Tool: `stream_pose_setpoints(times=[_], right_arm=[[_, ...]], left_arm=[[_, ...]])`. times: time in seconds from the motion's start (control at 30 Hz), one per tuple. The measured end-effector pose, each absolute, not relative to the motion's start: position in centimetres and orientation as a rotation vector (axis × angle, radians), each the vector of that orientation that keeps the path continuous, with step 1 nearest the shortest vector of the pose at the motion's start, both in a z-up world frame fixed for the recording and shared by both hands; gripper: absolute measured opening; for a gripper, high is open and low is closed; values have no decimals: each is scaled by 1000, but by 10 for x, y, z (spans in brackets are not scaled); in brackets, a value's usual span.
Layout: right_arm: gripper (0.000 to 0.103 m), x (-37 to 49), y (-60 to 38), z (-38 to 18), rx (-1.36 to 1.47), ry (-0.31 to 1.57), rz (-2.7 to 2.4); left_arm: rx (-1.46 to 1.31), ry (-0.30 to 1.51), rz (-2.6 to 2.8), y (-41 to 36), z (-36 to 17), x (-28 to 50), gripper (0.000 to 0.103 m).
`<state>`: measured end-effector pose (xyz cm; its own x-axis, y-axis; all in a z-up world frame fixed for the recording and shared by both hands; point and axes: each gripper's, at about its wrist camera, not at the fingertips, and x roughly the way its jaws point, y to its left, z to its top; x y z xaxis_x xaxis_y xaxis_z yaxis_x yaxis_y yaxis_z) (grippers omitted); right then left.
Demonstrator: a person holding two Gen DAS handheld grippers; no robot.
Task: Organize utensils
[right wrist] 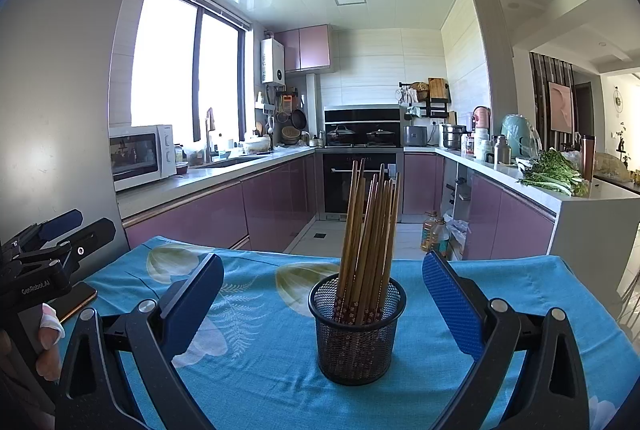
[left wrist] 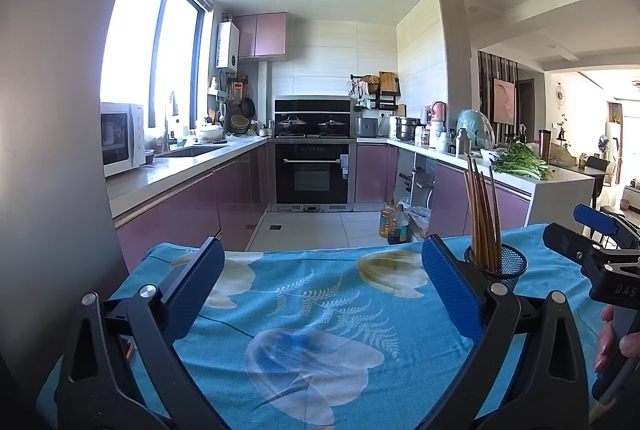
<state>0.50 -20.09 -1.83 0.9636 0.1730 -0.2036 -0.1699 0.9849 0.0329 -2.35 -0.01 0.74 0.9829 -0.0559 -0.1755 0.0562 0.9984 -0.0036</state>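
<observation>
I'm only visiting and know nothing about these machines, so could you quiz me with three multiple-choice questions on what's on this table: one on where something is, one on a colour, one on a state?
1. Where are the chopsticks?
A. Flat on the cloth
B. Upright in the mesh cup
C. Held in tongs

2. What is the tablecloth's main colour?
A. Blue
B. Red
C. White

3. How do the right tongs stand?
A. Shut on the cup
B. Shut on a chopstick
C. Open, holding nothing

Answers: 1 B, they rise out of the cup. 2 A, it is blue with pale flowers. 3 C, the pads stand wide apart on either side of the cup, touching nothing.
</observation>
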Motion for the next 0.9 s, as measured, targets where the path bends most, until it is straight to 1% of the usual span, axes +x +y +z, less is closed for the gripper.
stream_pose_setpoints(times=[0.9], right_arm=[[96, 4, -204, -17, 20, 207, 169]], left_arm=[[-2, 177, -61, -3, 10, -21, 97]])
